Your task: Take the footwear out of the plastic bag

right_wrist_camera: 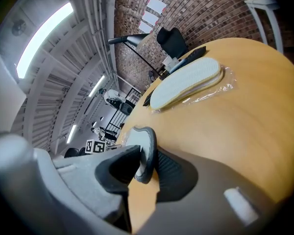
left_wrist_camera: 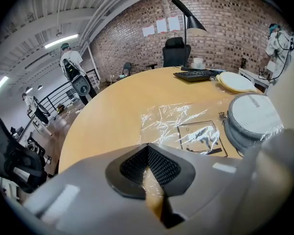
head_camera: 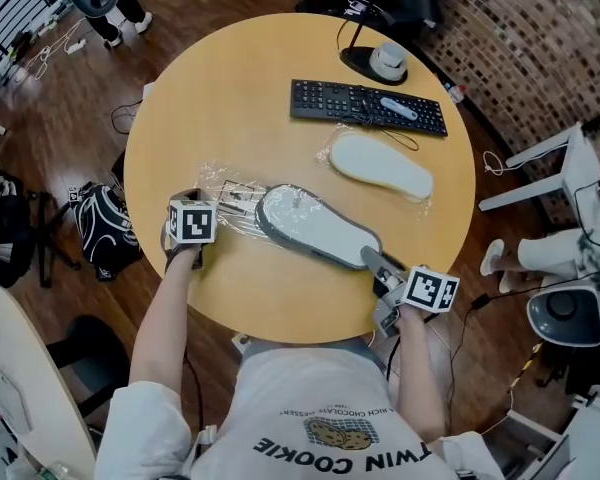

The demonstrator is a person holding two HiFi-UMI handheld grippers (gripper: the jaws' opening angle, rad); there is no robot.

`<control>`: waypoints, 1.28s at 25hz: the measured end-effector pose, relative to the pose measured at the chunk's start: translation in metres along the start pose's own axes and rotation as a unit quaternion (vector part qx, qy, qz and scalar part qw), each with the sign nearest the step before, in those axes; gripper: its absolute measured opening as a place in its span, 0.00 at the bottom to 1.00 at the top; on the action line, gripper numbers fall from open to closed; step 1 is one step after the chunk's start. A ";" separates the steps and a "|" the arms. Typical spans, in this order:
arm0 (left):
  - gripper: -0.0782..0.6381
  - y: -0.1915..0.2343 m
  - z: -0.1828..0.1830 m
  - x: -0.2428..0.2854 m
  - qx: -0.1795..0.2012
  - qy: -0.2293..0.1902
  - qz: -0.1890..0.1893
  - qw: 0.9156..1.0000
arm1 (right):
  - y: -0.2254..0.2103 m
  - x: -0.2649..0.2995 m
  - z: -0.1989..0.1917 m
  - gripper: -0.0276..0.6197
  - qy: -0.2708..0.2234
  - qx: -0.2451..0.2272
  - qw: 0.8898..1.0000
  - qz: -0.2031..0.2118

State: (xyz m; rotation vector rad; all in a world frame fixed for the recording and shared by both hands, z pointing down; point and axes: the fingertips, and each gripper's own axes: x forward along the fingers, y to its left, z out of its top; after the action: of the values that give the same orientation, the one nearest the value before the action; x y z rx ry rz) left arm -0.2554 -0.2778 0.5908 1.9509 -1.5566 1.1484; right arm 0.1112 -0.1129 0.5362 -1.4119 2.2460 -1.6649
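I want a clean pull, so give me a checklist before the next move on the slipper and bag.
1. Right gripper shut on slipper heel edge: ok.
2. Left gripper pinching bag: ok.
3. Slipper fully out of bag: not ok, film covers its toe.
4. Second slipper away from the pull line: ok.
5. Film snagged on the toe: cannot tell.

An open office is being shown: a keyboard [head_camera: 368,106] and lamp [left_wrist_camera: 192,18] are being kept on a round table [head_camera: 240,98], backed by a brick wall [left_wrist_camera: 225,28], chair [left_wrist_camera: 176,50] and strip lights [left_wrist_camera: 61,40].
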 end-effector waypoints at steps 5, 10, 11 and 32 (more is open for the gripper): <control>0.12 0.000 -0.002 0.000 0.004 -0.002 0.000 1.000 | -0.003 -0.010 0.000 0.18 -0.008 0.008 1.000 0.003; 0.12 0.000 -0.001 0.002 0.005 -0.003 -0.003 1.000 | -0.010 -0.027 0.007 0.18 -0.017 -0.002 1.000 -0.017; 0.12 0.000 0.000 0.002 0.004 -0.003 -0.003 1.000 | -0.012 -0.030 0.009 0.18 -0.021 0.000 1.000 -0.016; 0.12 -0.004 0.001 0.000 0.009 -0.005 0.001 1.000 | -0.012 -0.124 0.040 0.15 -0.120 -0.003 0.993 0.009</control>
State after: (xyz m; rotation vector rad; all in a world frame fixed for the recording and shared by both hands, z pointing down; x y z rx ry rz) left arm -0.2514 -0.2768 0.5909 1.9697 -1.5585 1.1589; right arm 0.2121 -0.0622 0.4698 -1.4976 2.1255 -1.3982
